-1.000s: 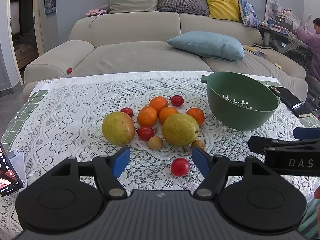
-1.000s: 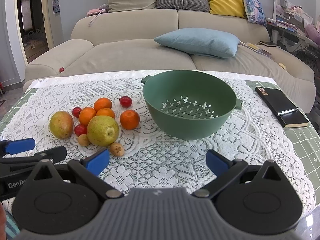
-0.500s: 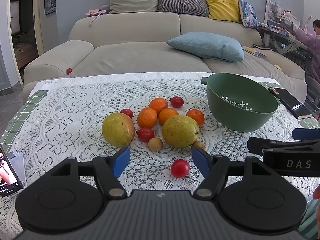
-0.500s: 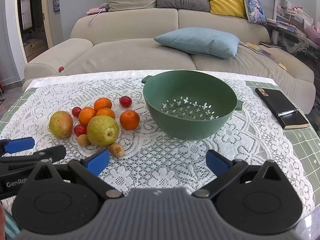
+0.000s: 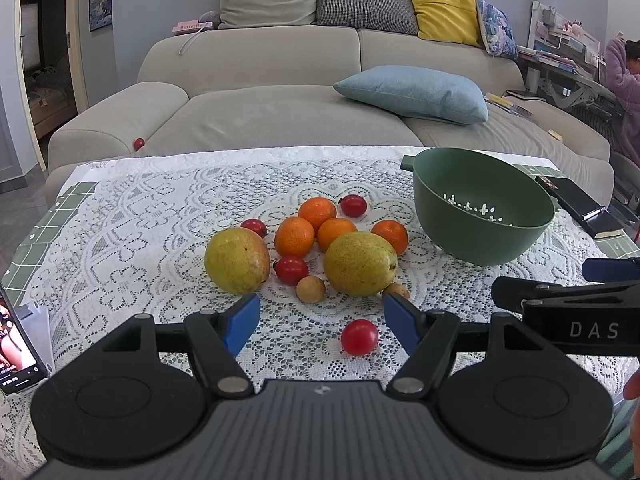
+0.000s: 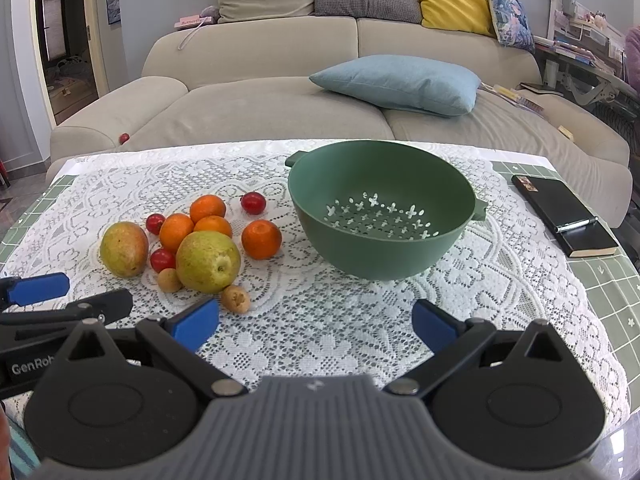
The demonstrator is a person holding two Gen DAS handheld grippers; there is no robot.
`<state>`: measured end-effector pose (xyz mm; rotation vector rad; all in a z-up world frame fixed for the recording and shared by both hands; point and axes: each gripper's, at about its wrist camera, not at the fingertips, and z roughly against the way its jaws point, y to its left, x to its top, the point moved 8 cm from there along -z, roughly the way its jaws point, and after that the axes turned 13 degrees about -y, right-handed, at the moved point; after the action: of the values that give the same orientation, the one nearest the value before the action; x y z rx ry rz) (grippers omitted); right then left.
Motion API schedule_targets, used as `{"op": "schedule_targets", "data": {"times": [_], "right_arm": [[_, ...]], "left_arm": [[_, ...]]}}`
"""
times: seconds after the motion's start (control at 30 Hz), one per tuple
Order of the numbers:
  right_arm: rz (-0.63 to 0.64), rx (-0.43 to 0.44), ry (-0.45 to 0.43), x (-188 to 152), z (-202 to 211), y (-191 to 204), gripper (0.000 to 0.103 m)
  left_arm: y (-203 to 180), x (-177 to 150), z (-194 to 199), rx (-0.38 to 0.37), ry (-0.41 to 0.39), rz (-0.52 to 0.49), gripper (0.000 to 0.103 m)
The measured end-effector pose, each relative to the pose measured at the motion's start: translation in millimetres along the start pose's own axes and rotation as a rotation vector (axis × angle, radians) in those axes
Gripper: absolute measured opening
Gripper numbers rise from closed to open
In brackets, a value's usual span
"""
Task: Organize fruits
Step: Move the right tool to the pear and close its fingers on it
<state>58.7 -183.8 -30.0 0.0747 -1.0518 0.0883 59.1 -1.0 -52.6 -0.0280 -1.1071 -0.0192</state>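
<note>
1. On the lace tablecloth (image 6: 340, 320), the green colander (image 6: 380, 216) serves as the landmark; it stands upright with nothing inside it, its perforated bottom showing.
2. Left of the colander lies the fruit cluster: four oranges, the nearest orange (image 6: 261, 239) sitting just beside the colander's left wall but apart from it.
3. Further left of the colander, the pear (image 6: 208, 261) rests against the orange group, and the mango (image 6: 124, 248) lies at the cluster's far-left edge.
4. Small red fruits are scattered through the group; one red cherry tomato (image 6: 253, 202) sits at the back, near the colander's left rim.
5. Two small brown longans lie at the front of the cluster; one longan (image 6: 236, 298) is left of and nearer the camera than the colander.
6. A lone red tomato (image 5: 359, 337) lies apart from the cluster, nearer than the colander and to its left, between the left gripper's blue pads without touching either.
7. The left gripper (image 5: 320, 320) hovers low over the cloth, fingers spread wide, holding nothing.
8. The right gripper (image 6: 316, 324) is in front of the colander, fingers spread wide around bare cloth, holding nothing.
9. Right of the colander lies a black notebook (image 6: 564, 216) with a pen on it.
10. Behind the colander stands a beige sofa (image 6: 280, 112) with a light blue cushion (image 6: 396, 82).
</note>
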Motion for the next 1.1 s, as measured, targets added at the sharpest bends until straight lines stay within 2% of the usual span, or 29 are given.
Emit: {"op": "schedule_targets", "data": {"times": [0.27,0.37,0.5,0.57,0.73,0.8,0.83,0.9,1.0,1.1], "right_arm": [[-0.008,0.009,-0.005,-3.2,-1.2,1.1,0.099],[0.001,0.049,-0.041,-5.4,-2.5,4.1,0.099],[0.054,0.108,-0.125,-5.3,-2.8,14.0,0.099],[0.074,0.147,-0.147,-5.3,-6.0,22.0,0.099],[0.092,0.201,-0.139,-3.4,-24.3,34.9,0.099],[0.068,0.233,-0.127,-2.1,-33.0,38.9,0.097],[0.055,0.242,-0.120,-1.3,-37.8,41.1,0.091],[0.035,0.260,-0.101,-2.1,-47.1,46.7,0.087],[0.031,0.281,-0.088,-2.3,-59.8,55.5,0.087],[0.034,0.295,-0.085,-2.7,-68.8,62.7,0.087]], "left_arm": [[2.0,0.4,1.1,-0.005,-0.002,0.000,0.083],[6.8,0.4,1.1,0.014,-0.015,-0.002,0.083],[12.5,0.6,-5.0,-0.018,0.003,0.031,0.077],[17.7,0.9,-10.1,0.011,0.005,0.040,0.076],[32.2,3.9,-25.7,0.051,0.007,0.069,0.069],[38.7,5.5,-34.1,0.078,0.007,0.051,0.068],[42.3,5.8,-39.1,0.102,0.006,0.033,0.068],[48.6,6.6,-47.0,0.116,-0.005,0.028,0.068],[59.9,7.5,-58.6,0.126,-0.013,0.061,0.068],[69.4,5.7,-69.8,0.154,-0.010,0.045,0.068]]}}
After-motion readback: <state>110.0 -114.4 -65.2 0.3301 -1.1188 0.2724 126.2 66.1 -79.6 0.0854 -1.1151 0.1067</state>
